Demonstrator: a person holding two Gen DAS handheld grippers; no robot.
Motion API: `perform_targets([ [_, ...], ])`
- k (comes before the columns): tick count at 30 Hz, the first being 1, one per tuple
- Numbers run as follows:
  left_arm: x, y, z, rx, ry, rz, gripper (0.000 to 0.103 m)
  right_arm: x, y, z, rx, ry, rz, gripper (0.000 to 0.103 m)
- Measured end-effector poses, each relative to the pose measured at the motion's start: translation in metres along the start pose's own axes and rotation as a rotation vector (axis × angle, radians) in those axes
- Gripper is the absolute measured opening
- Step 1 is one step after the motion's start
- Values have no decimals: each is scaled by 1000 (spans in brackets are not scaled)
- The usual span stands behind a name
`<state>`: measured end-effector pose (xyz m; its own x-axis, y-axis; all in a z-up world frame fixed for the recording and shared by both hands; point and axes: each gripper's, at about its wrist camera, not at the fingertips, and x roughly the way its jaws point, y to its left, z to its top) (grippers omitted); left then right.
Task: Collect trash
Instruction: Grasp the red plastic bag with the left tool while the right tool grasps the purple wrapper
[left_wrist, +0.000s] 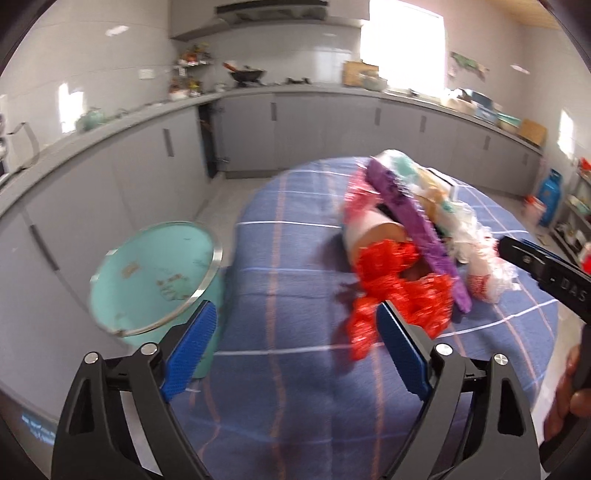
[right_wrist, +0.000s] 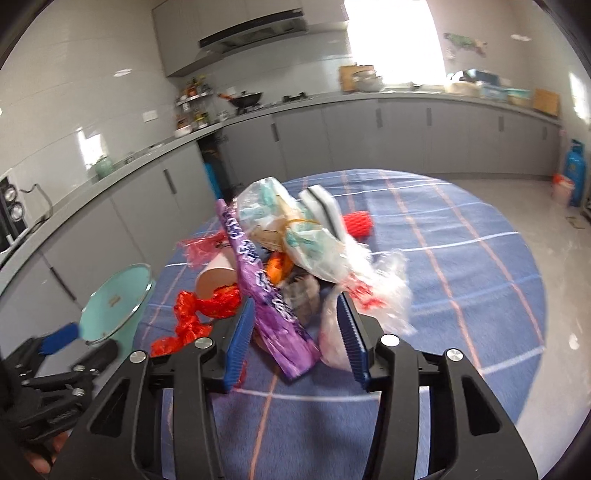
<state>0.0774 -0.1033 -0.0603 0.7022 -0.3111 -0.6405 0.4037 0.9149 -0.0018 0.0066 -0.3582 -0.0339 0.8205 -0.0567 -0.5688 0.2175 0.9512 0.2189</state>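
Two grippers are over the round table with the blue checked cloth (right_wrist: 461, 266). The left gripper (left_wrist: 295, 347) has its jaws wide apart with nothing between them; only cloth shows in the gap. The trash pile (left_wrist: 413, 236) lies just ahead of its right finger, and red net wrapping (left_wrist: 402, 291) touches that fingertip or nearly so. The teal bin (left_wrist: 155, 273) stands beside the table, just beyond its left finger. The right gripper (right_wrist: 295, 332) also has its jaws apart; the end of a purple wrapper (right_wrist: 266, 288) lies between them, not squeezed. A paper cup (right_wrist: 216, 275) lies ahead to the left.
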Motion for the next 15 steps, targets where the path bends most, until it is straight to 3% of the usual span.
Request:
perform_targets([
  [2,13,-8,7,6,25,-44,80,7,-1,4,-12,12,18,44],
  [7,38,-35,23,37,40,-103,80,26,0,13,-44,52,41,34],
  [12,66,-55,18,84,111,-112,80,40,4,16,-69,96,74,30],
  [15,77,-55,12,84,145,-135,65,48,6,23,-63,107,92,30],
])
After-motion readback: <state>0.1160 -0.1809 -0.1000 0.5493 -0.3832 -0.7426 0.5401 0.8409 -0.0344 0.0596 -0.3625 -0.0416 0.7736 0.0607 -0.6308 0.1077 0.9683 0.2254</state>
